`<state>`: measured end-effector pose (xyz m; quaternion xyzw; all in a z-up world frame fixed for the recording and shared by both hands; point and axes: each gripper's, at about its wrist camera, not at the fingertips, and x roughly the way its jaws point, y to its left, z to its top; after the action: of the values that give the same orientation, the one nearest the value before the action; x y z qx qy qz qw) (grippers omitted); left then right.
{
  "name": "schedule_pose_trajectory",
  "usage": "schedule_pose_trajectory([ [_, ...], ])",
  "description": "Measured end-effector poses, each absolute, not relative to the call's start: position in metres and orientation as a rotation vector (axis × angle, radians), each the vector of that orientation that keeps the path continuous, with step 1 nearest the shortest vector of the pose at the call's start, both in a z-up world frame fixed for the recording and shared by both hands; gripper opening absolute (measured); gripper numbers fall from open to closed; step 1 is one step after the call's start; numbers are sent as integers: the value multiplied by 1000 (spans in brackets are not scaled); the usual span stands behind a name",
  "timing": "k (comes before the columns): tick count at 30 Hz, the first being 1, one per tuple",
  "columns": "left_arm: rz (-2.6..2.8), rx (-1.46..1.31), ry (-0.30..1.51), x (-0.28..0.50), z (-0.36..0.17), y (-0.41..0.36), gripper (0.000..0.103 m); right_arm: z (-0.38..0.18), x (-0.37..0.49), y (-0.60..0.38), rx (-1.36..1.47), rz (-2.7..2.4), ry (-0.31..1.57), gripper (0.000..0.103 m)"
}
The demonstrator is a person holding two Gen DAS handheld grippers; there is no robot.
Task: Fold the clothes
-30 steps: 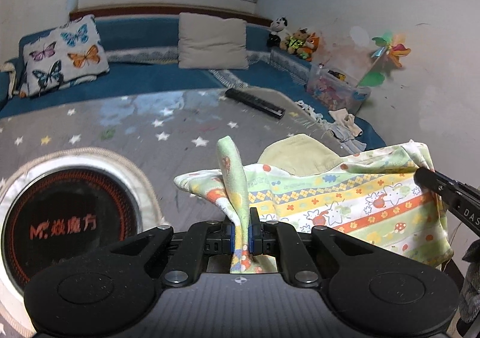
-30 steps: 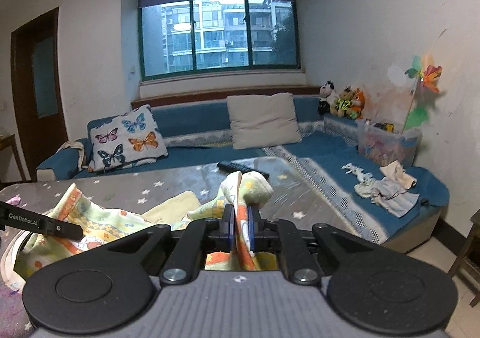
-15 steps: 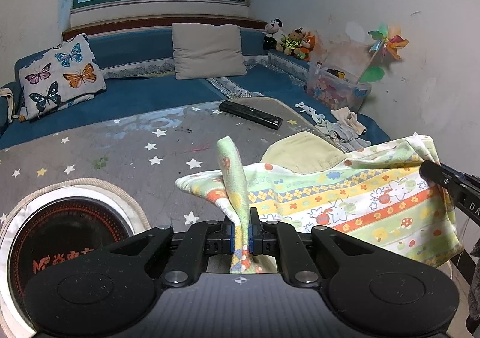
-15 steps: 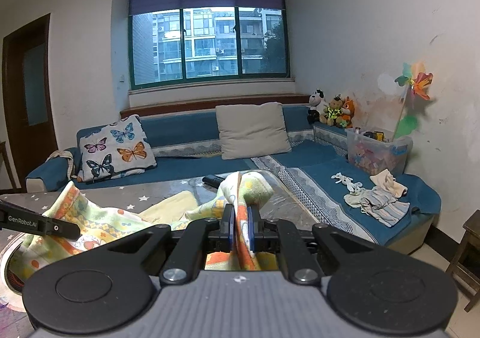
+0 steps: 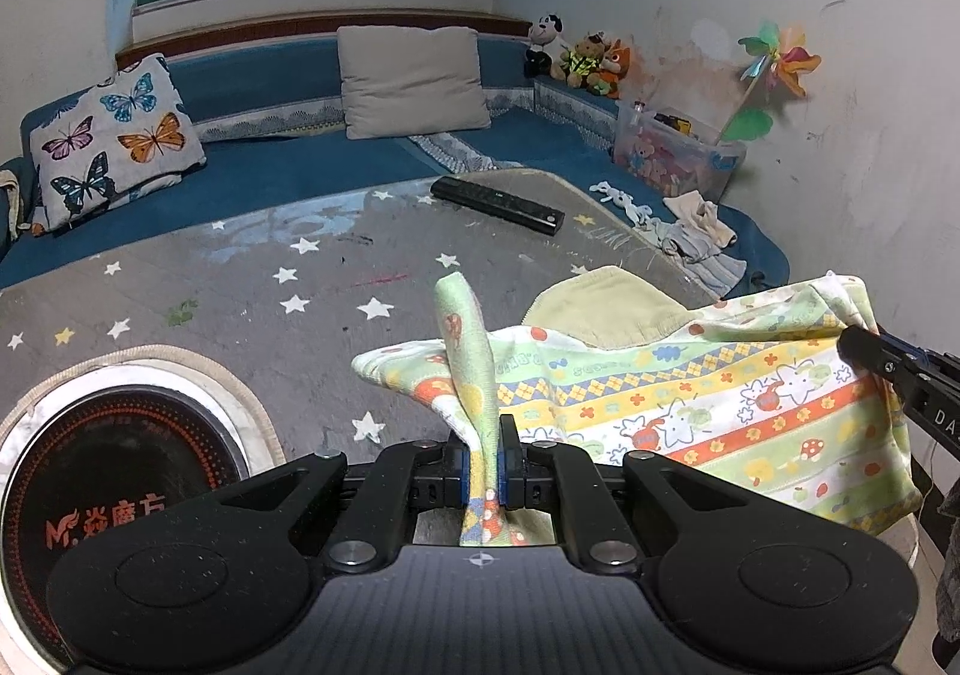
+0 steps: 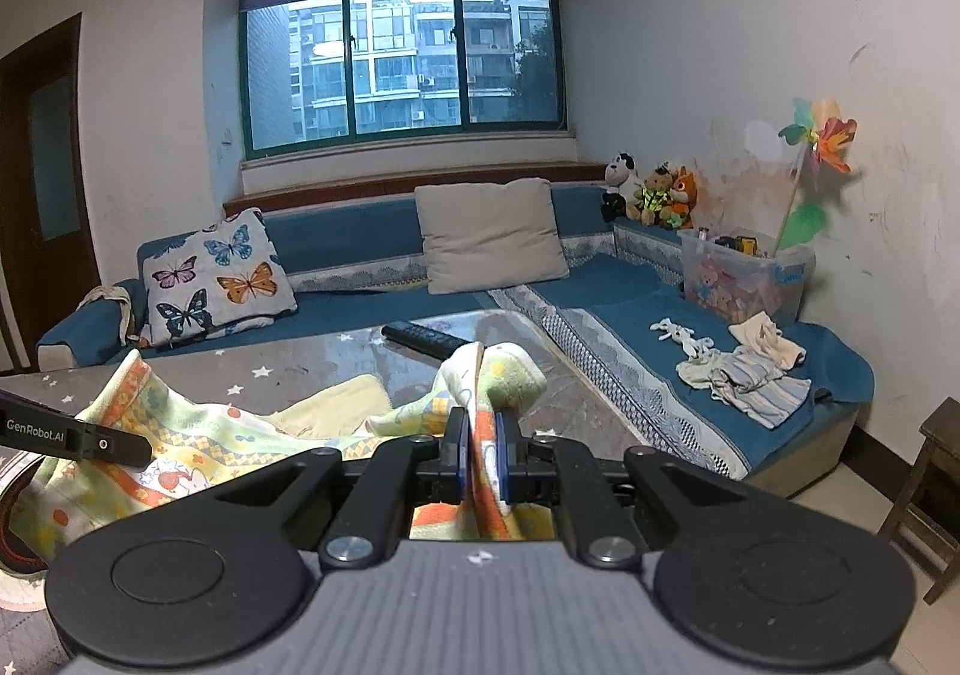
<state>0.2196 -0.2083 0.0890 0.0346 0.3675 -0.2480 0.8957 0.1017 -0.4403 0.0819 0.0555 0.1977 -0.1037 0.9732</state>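
Observation:
A patterned children's garment [image 5: 708,405], green and yellow with orange stripes and cartoon prints, is stretched between both grippers above the table. My left gripper [image 5: 483,459] is shut on one corner of it. My right gripper [image 6: 480,453] is shut on the other corner; its finger shows at the right edge of the left wrist view [image 5: 888,369]. The garment [image 6: 198,435] sags in the middle and its pale yellow-green lining [image 5: 606,309] shows. The left gripper's finger [image 6: 72,432] shows at the left of the right wrist view.
The grey star-print table [image 5: 270,279] carries a black remote [image 5: 498,204] at the far side and a round induction cooker [image 5: 114,465] at near left. A blue sofa [image 6: 360,309] with cushions, a toy box [image 6: 744,273] and loose small clothes [image 6: 744,381] lies beyond.
Both grippers have risen with the garment still held; the view has tilted up, so more of the window and sofa shows. The garment stays stretched between them.

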Motion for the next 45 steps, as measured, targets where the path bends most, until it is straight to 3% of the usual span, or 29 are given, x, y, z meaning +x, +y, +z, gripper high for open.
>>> schedule_pose_trajectory([
  [34,-462,86,893,250,25,-200,9,18,135,-450,172,-227,571,9],
  [38,-451,89,901,253,20,-198,10,11,136,-452,186,-234,593,14],
  [42,-434,87,907,254,20,-194,19,7,136,-454,190,-249,608,19],
  [45,-418,82,903,256,22,-190,28,9,136,-456,193,-255,597,30],
])
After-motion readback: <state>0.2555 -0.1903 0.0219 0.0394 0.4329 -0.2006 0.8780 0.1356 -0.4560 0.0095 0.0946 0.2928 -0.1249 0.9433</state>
